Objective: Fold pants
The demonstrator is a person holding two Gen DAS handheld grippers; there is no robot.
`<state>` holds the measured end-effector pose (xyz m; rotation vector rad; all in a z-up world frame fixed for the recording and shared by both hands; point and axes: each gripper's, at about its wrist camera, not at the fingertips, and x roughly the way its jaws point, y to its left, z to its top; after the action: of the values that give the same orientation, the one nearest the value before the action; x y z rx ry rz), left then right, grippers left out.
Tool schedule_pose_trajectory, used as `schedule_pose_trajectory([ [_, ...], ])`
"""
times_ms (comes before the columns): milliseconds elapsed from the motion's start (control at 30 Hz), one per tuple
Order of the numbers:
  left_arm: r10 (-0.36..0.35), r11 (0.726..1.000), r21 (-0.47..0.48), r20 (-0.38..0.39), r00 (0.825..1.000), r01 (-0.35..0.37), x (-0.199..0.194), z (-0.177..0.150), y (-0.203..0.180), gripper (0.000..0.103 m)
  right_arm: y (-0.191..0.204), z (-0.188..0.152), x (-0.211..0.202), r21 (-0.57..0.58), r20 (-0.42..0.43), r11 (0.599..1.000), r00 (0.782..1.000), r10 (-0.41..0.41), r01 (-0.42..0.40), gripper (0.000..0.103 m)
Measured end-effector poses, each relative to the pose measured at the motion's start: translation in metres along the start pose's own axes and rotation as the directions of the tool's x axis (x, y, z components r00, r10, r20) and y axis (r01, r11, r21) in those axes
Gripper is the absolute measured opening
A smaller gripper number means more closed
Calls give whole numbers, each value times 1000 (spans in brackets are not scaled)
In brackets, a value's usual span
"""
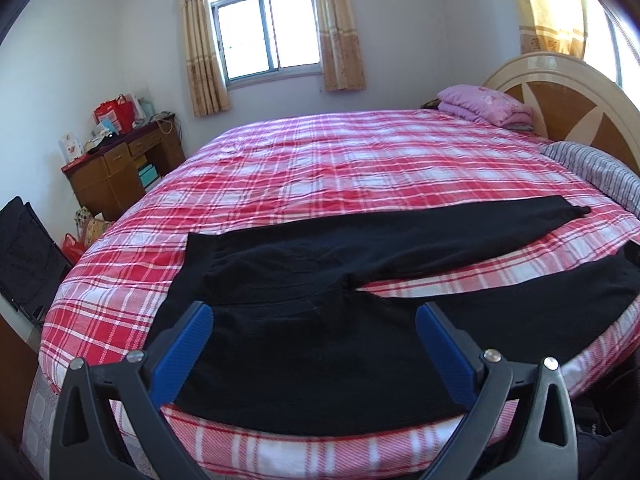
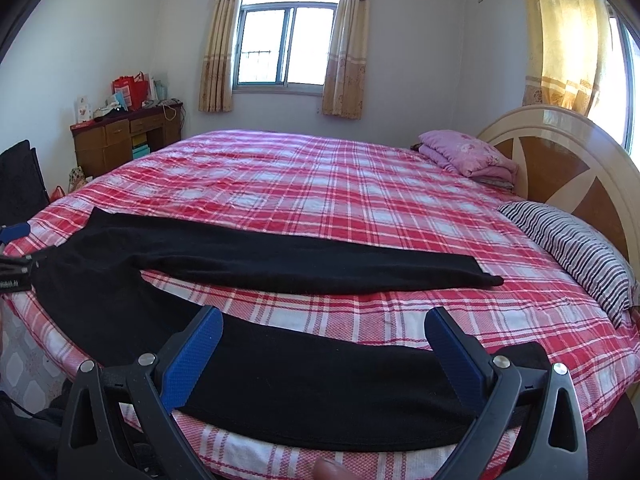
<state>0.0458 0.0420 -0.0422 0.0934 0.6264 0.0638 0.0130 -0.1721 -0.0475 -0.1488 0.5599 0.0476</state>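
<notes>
On bed (image 1: 360, 160), near front edge, pants (image 1: 320, 264) laid flat, legs spread apart. Left gripper (image 1: 314, 320) held wide open over waist; right gripper (image 2: 324, 324) wide open over near leg.

Black knit pants (image 1: 320, 280) lay flat and unfolded along the near edge of the bed, spread in a V. Waist end sat to the left, both legs ran off to the right. Far leg (image 2: 320, 268) stretched straight, narrowing to its cuff. Near leg (image 2: 340, 380) lay parallel to the mattress edge, well apart from the far one at the cuffs, joined at the crotch.
</notes>
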Motion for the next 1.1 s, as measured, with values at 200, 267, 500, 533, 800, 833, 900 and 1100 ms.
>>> schedule_pose_trajectory([
  [200, 135, 988, -71, -32, 990, -137, 52, 17, 68, 103, -16, 1, 42, 25, -82, 1000, 997, 8, -6, 102],
  [267, 150, 983, -96, -74, 986, -157, 77, 24, 90, 103, -19, 5, 56, 18, -99, 1000, 995, -2, 4, 102],
  [500, 115, 978, -146, -200, 973, -145, 163, 42, 140, 102, -28, 18, 100, -25, -154, 999, 988, -26, 23, 102],
  [533, 104, 978, -155, -213, 972, -138, 173, 45, 144, 98, -29, 18, 106, -32, -165, 999, 986, -29, 24, 102],
  [800, 21, 980, -181, -341, 940, -87, 246, 50, 164, 59, -57, 25, 142, -22, -215, 999, 976, -44, 40, 102],
  [833, 8, 978, -191, -346, 938, -79, 249, 50, 167, 55, -61, 25, 145, -15, -220, 999, 974, -44, 42, 102],
  [900, -19, 978, -203, -344, 939, -54, 252, 51, 169, 48, -70, 26, 151, -1, -231, 999, 972, -46, 47, 102],
  [1100, -39, 982, -186, -328, 944, -24, 253, 52, 166, 26, -114, 32, 164, 54, -282, 993, 956, -83, 102, 102],
])
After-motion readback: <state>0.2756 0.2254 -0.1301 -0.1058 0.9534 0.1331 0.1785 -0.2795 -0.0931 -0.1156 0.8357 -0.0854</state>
